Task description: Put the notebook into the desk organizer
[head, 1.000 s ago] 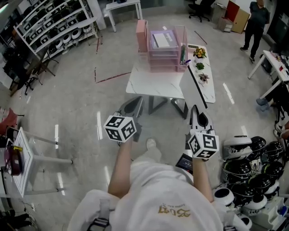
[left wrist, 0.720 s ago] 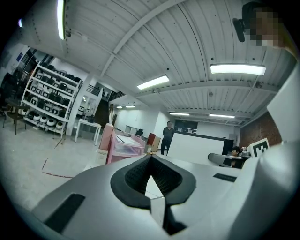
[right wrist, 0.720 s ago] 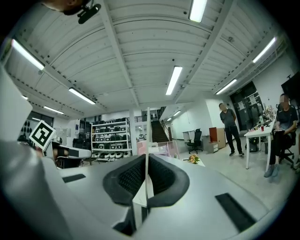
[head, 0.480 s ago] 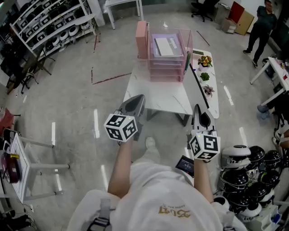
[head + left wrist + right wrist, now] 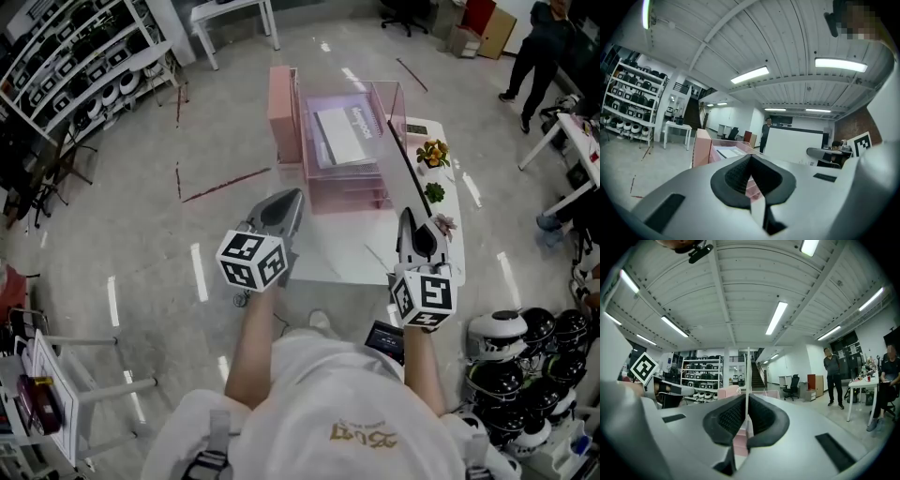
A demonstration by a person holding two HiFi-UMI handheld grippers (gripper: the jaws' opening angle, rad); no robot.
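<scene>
— Gripping anything, was the left gripper (image 5: 294, 199)?
— No: its jaws were clenched together, bare. Right gripper (image 5: 746, 401) pinched the notebook (image 5: 747, 365) upright, edge-on, a mere sliver, cover unreadable. It stood outside the desk organizer (image 5: 345, 178), which showed only partly behind the jaws.

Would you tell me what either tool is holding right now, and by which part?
The right tool grips the notebook by its near edge; the left tool holds nothing.
</scene>
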